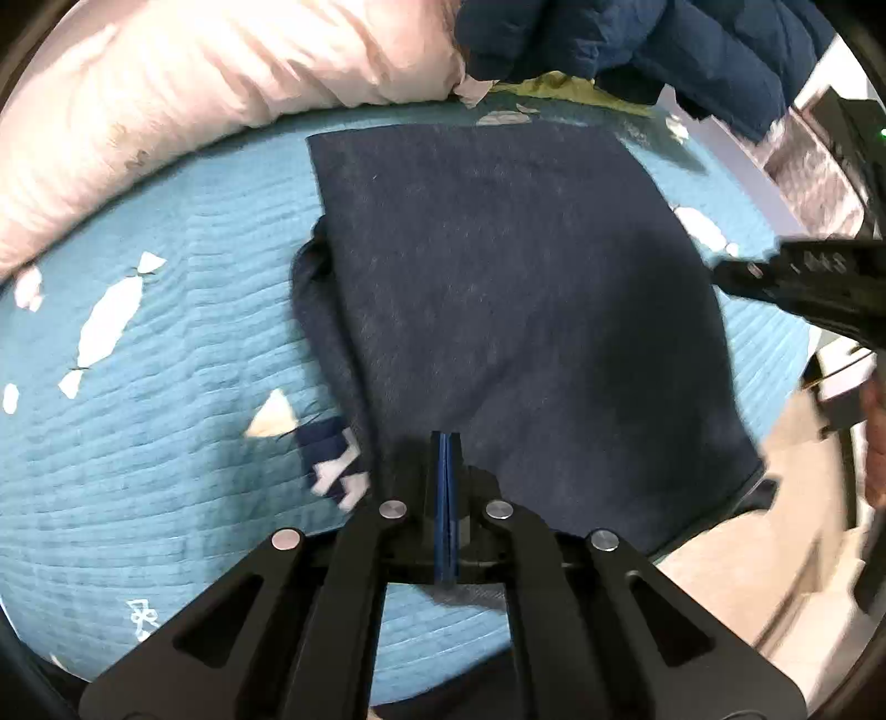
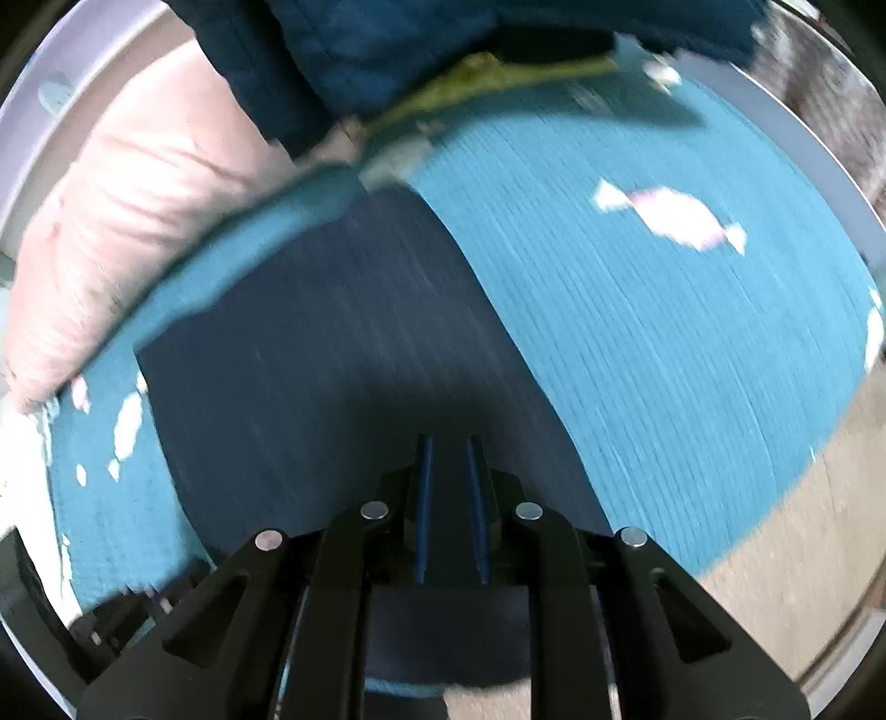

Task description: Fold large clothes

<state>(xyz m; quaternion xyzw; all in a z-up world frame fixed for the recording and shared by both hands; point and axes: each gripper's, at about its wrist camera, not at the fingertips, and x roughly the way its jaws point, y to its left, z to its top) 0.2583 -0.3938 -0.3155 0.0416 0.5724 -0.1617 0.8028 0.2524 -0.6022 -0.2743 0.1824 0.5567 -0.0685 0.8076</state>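
Observation:
A navy garment [image 1: 498, 288] lies folded into a flat rectangle on a teal quilted bedspread [image 1: 166, 343]. A bit of its white print [image 1: 338, 471] sticks out at the lower left edge. My left gripper [image 1: 446, 440] hovers over the garment's near edge, pads pressed together with nothing between them. My right gripper [image 1: 731, 274] reaches in from the right by the garment's right edge. In the blurred right wrist view, the right gripper [image 2: 449, 443] hangs over the garment [image 2: 332, 343] with a narrow gap between its pads and no cloth pinched.
A pink pillow [image 1: 194, 83] lies along the far left of the bed. A dark blue heap of cloth [image 1: 637, 39] and a yellow-green piece [image 1: 559, 86] sit at the far edge. Beige floor [image 1: 736, 565] shows past the bed's right edge [image 2: 775, 487]. A hand [image 1: 875, 443] is at the right.

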